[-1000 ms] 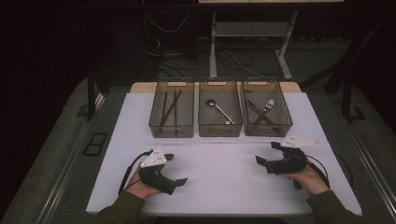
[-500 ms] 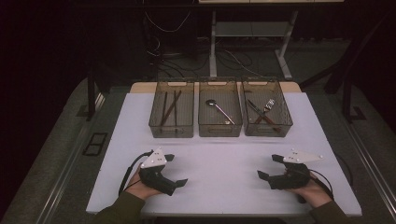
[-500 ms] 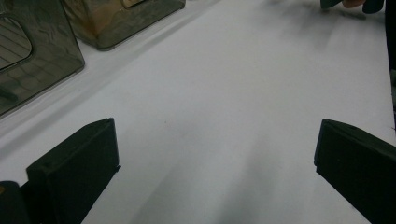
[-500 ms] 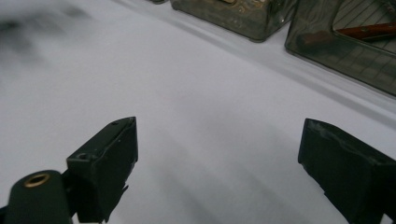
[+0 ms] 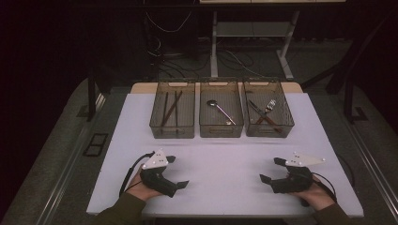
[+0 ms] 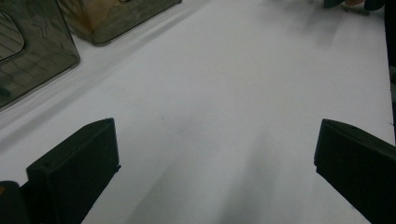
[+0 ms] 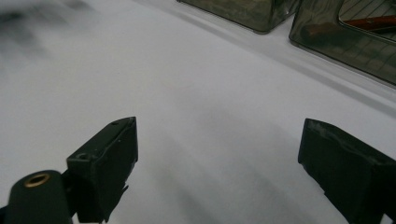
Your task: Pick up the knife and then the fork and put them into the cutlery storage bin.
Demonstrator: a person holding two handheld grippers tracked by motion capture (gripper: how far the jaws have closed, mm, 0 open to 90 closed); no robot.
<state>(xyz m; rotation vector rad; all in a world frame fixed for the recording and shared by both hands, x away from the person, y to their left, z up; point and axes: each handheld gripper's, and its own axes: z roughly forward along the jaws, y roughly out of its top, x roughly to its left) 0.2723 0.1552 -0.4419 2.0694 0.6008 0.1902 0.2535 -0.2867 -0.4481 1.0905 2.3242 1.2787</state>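
Both grippers rest low over the white tabletop near its front edge, each held in a hand. My left gripper at the left stands open, its jaws wide apart over bare table, as the left gripper view shows. At the right, my right gripper is open too, nothing between its jaws. Three smoky clear bins sit in a row at the back: the left bin holds dark chopsticks, the middle bin a spoon, the right bin a fork with other utensils.
Bare white surface lies between the two grippers and up to the bins. A bin corner shows in the left gripper view, and bin walls in the right gripper view. Dark floor, cables and a desk frame lie behind the table.
My right gripper has drawn back toward the front edge and sunk a little. The left gripper has stayed where it was. Both stay open.
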